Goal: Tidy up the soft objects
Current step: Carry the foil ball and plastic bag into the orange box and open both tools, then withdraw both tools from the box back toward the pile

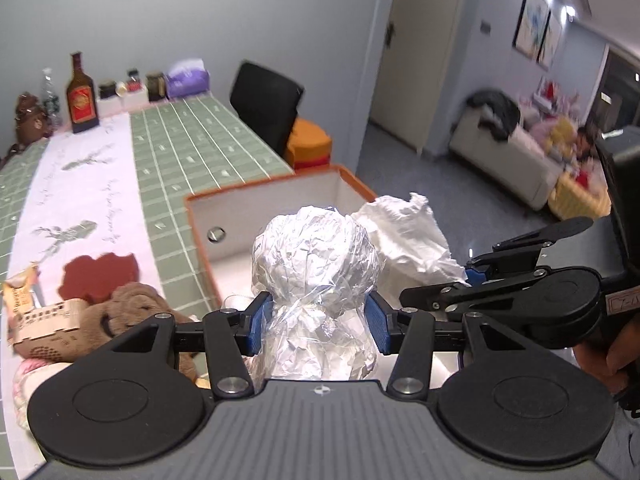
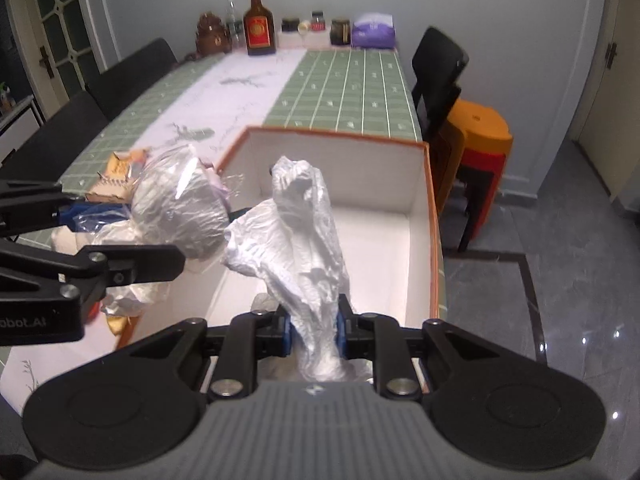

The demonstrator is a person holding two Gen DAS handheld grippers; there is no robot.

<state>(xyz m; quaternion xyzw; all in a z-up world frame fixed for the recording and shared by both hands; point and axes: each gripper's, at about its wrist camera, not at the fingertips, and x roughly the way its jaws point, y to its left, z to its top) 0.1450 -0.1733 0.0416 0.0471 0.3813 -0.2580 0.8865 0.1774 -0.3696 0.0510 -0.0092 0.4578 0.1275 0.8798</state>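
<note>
Left gripper (image 1: 318, 322) pinches foil bundle (image 1: 316, 252); right gripper (image 2: 313, 330) pinches seemingly plastic bag (image 2: 296, 236).

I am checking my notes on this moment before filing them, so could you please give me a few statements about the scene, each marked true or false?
1. The left tool is shut on a crinkled silver bundle in clear plastic. True.
2. The right tool is open and holds nothing. False: it is shut on a white plastic bag.
3. The box has an orange rim and a white inside. True.
4. The white plastic bag lies flat on the box floor. False: it stands up from the tool's grip, above the box.
5. A brown plush toy lies on the table left of the box. True.
</note>
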